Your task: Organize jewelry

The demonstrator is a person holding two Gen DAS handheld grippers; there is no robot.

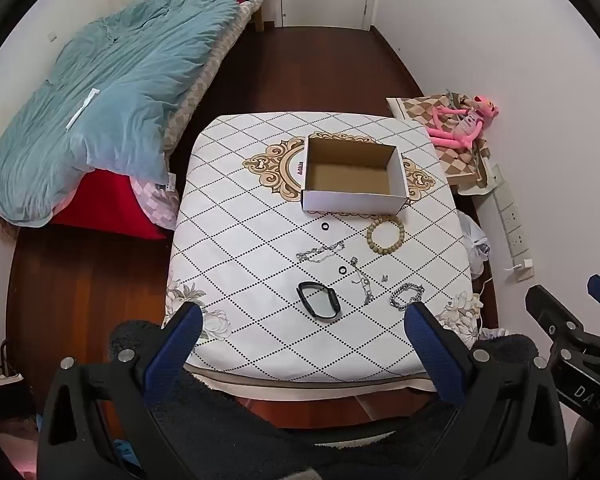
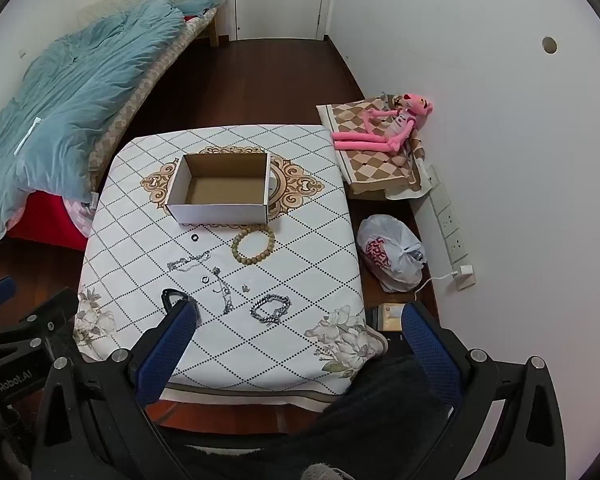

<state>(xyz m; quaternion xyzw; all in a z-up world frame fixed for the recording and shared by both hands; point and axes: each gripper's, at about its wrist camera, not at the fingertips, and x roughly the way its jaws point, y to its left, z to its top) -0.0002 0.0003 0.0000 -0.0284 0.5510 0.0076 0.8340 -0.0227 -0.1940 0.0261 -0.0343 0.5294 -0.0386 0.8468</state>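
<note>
Above table's (image 1: 228, 240) near edge, left gripper (image 1: 304, 320) and right gripper (image 2: 300, 316) both spread, empty. Jewelry — bead bracelet (image 1: 385, 230), chain bracelet (image 2: 271, 308) — lies before empty box (image 1: 352, 200). Nothing sorted; first pick likely needs a descent.

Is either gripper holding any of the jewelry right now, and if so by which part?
Nothing is held. The left gripper and right gripper are both open and empty above the table's near edge; the black smart band lies untouched.

Cardboard box (image 1: 354, 178): matt brown inside, white outside. Bead bracelet (image 1: 385, 230) looks like wood, dull. Chain bracelet (image 1: 406, 296) shiny metal. Band (image 1: 320, 300) glossy black plastic. Tabletop (image 1: 236, 240) w/ smooth printed cloth.
</note>
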